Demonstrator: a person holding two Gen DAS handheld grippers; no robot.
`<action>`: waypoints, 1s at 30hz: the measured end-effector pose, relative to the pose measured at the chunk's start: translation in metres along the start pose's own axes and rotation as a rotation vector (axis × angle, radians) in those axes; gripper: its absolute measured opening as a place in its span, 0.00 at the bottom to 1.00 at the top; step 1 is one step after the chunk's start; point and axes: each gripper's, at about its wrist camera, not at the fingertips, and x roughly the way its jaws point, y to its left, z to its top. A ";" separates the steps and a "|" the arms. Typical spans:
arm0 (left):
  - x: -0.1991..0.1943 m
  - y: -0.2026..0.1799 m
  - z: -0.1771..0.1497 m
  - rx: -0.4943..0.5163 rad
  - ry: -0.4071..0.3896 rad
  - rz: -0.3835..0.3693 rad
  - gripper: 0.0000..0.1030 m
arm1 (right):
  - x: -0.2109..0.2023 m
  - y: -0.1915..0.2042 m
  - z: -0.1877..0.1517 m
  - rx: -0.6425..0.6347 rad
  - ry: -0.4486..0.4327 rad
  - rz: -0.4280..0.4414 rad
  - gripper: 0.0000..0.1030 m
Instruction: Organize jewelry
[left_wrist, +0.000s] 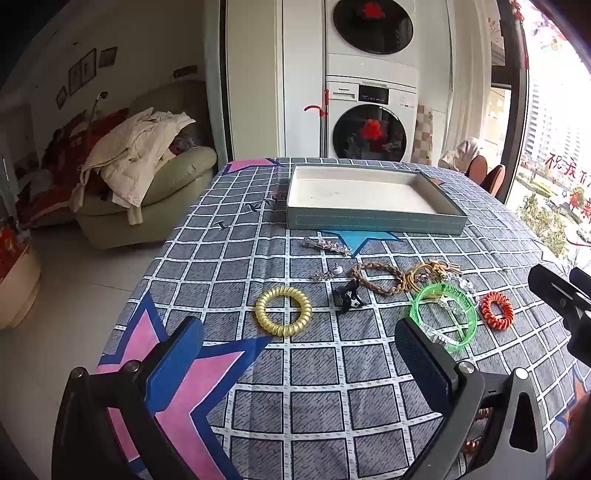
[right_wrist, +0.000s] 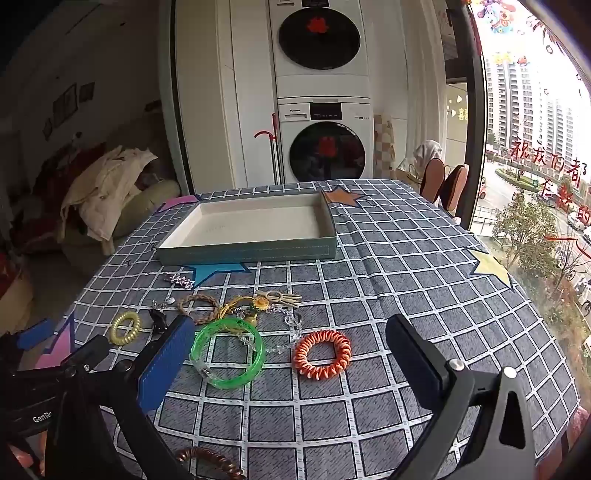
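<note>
One tray lies flat at the far middle of the bench, open side up, long axis running left to right. Left claw and right claw both stand fully apart, holding and touching nothing. Nearer lie one green bangle, one orange coil and one yellow coil.

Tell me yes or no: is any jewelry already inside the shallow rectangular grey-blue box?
No. The shallow rectangular grey-blue box shows only its bare pale floor, with all the pieces lying on the checked tablecloth in front.

Cloth right of tray bare; jewelry cluster crowds near approach.
</note>
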 end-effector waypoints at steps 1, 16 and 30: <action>0.000 0.000 0.000 -0.001 -0.001 0.000 1.00 | 0.000 0.000 0.000 0.000 0.000 -0.001 1.00; -0.002 0.000 0.000 0.002 -0.008 0.003 1.00 | 0.000 0.000 0.000 0.000 0.001 0.002 1.00; -0.001 -0.001 -0.001 -0.002 0.010 -0.011 1.00 | 0.000 0.002 -0.001 -0.002 0.001 0.006 1.00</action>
